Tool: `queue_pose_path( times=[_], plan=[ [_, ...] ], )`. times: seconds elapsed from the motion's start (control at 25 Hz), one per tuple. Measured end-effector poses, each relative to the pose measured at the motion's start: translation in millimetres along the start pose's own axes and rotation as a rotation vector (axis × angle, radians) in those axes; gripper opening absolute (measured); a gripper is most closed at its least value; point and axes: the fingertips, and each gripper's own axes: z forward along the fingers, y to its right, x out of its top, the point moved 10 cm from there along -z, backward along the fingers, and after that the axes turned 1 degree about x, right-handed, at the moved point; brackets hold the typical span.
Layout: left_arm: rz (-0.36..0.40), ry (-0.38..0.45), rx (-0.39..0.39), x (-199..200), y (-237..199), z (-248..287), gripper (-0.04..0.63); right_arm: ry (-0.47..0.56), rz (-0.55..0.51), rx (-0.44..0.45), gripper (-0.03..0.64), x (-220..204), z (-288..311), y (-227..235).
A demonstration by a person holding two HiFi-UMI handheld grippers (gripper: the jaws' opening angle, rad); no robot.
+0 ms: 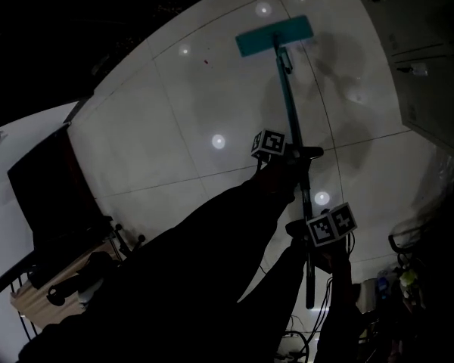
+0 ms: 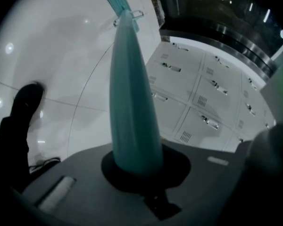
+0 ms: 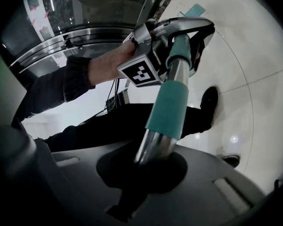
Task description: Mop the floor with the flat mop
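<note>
Nearest the person, the right hand-held gripper (image 1: 311, 238) is clamped on the upper end of the flat mop's handle (image 1: 290, 108). Its own view shows bare metal tube seated in the notch between the closed jaws, with the teal sleeve starting just ahead of them.

Further down the same shaft, ahead of the right one, the left hand-held gripper (image 1: 291, 156) is also closed on the handle, around the teal part. In its view the teal shaft fills the notch and tapers straight away from it. The two grips sit near each other on the shaft, with a short stretch of it between them.

From the left hand-held gripper the handle's long axis runs forward and away from the person, leaning slightly to that gripper's left. It ends at the teal mop head (image 1: 276, 35), which is well ahead of both grippers. The head lies on the pale tiled floor (image 1: 174, 127), apparently flat, with its long side across the handle.

The left hand-held gripper is the nearer one to the head, so it likely steers the stroke while the right one drives from behind. Any push or pull should run along the shaft. A bank of lockers (image 2: 203, 102) stands to the right of the left hand-held gripper, and the head is not far from it.
</note>
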Motion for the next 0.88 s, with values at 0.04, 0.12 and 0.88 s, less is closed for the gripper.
queue_pose_path(
  times=[0.04, 0.12, 0.88],
  plan=[
    [0.007, 0.002, 0.000, 16, 6, -6, 0.021, -0.001, -0.007, -0.008, 0.029, 17, 1, -2],
    [0.022, 0.020, -0.006, 46, 17, -17, 0.023, -0.005, -0.023, -0.030, 0.029, 50, 3, -6],
    [0.038, 0.022, -0.056, -46, 4, -4, 0.023, -0.077, -0.079, -0.179, 0.031, -46, -1, -13]
  ],
)
